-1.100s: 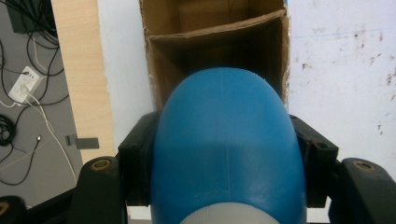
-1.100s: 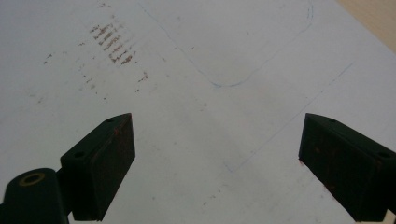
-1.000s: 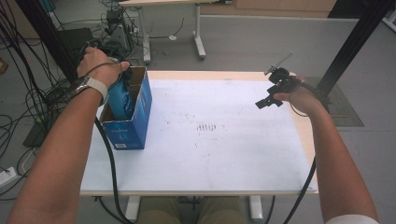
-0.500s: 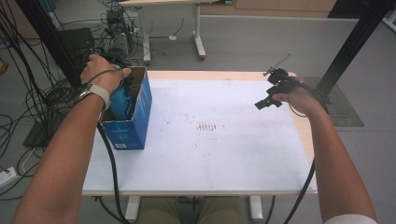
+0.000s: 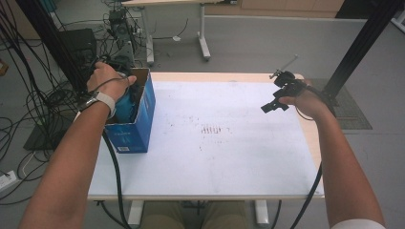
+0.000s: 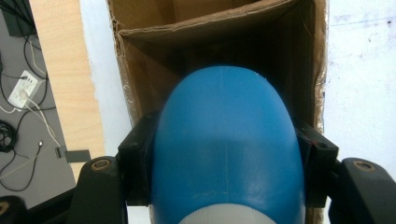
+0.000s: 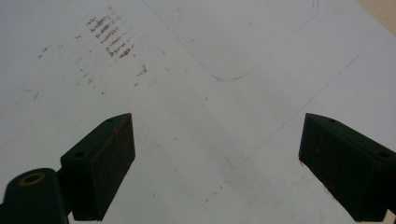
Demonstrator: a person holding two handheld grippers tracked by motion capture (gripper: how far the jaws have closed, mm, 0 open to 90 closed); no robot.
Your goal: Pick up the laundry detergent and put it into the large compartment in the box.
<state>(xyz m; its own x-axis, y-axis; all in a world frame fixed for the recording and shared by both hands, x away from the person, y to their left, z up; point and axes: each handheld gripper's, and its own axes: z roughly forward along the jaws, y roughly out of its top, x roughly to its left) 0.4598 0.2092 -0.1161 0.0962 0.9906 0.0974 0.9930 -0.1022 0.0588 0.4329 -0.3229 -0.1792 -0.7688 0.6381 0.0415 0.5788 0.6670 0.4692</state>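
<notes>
A blue rounded object with a pale band at its near end sits between the jaws of my left gripper, which is shut on it. It hangs inside the mouth of an open cardboard box. From above, the box is blue outside and stands on the table's left edge. The hand covers most of my left gripper there, and the blue object shows below the wrist. At the table's right edge my right gripper hovers open, and its jaws stand wide apart over the bare white sheet.
The white tabletop has brown smudges at its middle and faint pencil outlines. Cables and a power strip lie on the floor at left. A black post stands at the right rear, another desk behind.
My left hand has sunk lower, carrying the blue object down into the box. The right hand and its open gripper have kept still.
</notes>
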